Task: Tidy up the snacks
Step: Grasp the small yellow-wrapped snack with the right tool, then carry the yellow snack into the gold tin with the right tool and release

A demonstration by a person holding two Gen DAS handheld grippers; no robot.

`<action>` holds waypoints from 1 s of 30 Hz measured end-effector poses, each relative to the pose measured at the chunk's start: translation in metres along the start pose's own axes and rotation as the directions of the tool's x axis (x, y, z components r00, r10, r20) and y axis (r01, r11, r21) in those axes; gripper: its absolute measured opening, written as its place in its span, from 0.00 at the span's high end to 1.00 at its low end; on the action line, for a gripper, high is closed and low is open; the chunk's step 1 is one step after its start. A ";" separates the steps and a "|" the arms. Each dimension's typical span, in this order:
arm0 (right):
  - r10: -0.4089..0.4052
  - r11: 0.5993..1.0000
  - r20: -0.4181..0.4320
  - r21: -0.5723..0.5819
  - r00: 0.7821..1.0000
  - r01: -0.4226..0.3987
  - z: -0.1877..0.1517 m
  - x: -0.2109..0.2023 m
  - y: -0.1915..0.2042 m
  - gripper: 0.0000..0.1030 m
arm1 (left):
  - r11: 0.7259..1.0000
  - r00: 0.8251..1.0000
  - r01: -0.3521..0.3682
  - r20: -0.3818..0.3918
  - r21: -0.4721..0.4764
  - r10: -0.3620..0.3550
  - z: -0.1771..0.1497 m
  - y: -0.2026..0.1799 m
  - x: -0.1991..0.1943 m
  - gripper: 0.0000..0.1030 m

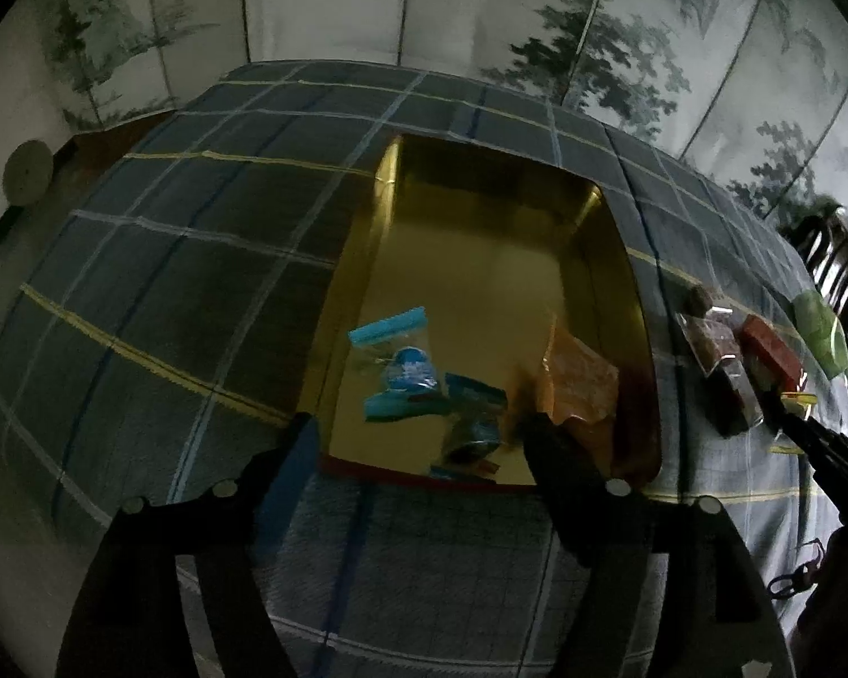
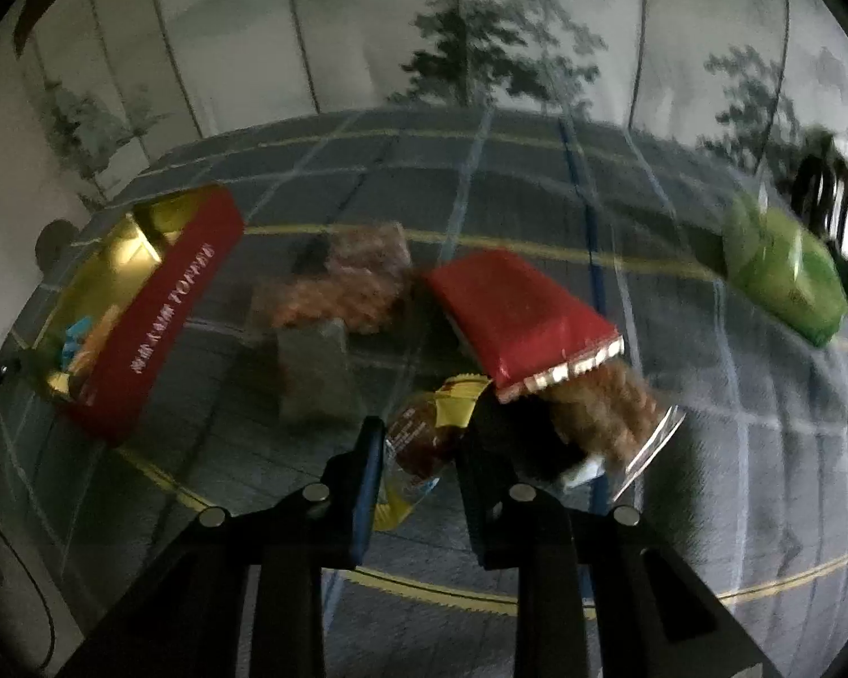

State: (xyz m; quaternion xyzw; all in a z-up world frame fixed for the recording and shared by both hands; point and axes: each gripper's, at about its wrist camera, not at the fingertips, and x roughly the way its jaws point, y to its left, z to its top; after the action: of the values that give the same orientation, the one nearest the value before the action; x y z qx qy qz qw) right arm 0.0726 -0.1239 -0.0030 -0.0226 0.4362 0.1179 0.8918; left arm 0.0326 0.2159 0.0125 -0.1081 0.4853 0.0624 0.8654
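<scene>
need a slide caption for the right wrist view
Right gripper shut on a yellow-edged snack packet, with red and green packs on the plaid cloth.

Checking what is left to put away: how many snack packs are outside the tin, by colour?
red pack: 1
green pack: 1
yellow pack: 1, in the right gripper
clear bags of brown snacks: 2
grey pack: 1, blurred
Total: 6

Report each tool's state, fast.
Left tool: open, empty, over the gold-lined tin.
Right tool: shut on a clear yellow-edged snack packet.
</scene>
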 end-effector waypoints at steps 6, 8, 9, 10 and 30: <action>0.079 0.995 0.039 -0.063 0.996 -0.077 0.014 -0.016 0.032 0.75 | 1.000 1.000 -0.003 0.028 -0.026 0.004 -0.001 0.012 -0.014 0.28; 0.136 0.986 0.044 -0.104 0.990 -0.131 0.020 -0.018 0.053 0.75 | 0.999 0.999 -0.011 0.036 -0.040 0.012 -0.001 0.018 -0.018 0.26; 0.151 0.982 0.044 -0.118 0.988 -0.145 0.022 -0.018 0.060 0.75 | 0.999 0.999 -0.018 0.039 -0.048 0.020 -0.001 0.021 -0.020 0.26; 0.175 0.976 0.043 -0.142 0.984 -0.168 0.024 -0.018 0.073 0.75 | 0.998 0.999 -0.028 0.044 -0.054 0.030 -0.001 0.024 -0.022 0.26; 0.385 0.846 -0.087 -0.364 0.919 -0.389 0.033 0.023 0.232 0.75 | 0.958 0.987 -0.152 0.019 -0.241 0.161 -0.033 0.112 -0.053 0.23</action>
State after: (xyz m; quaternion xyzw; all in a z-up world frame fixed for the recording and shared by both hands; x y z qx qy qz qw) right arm 0.0580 0.1107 0.0140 -0.1042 0.4059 0.3758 0.8265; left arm -0.0457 0.3157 0.0268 -0.1715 0.4644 0.1908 0.8476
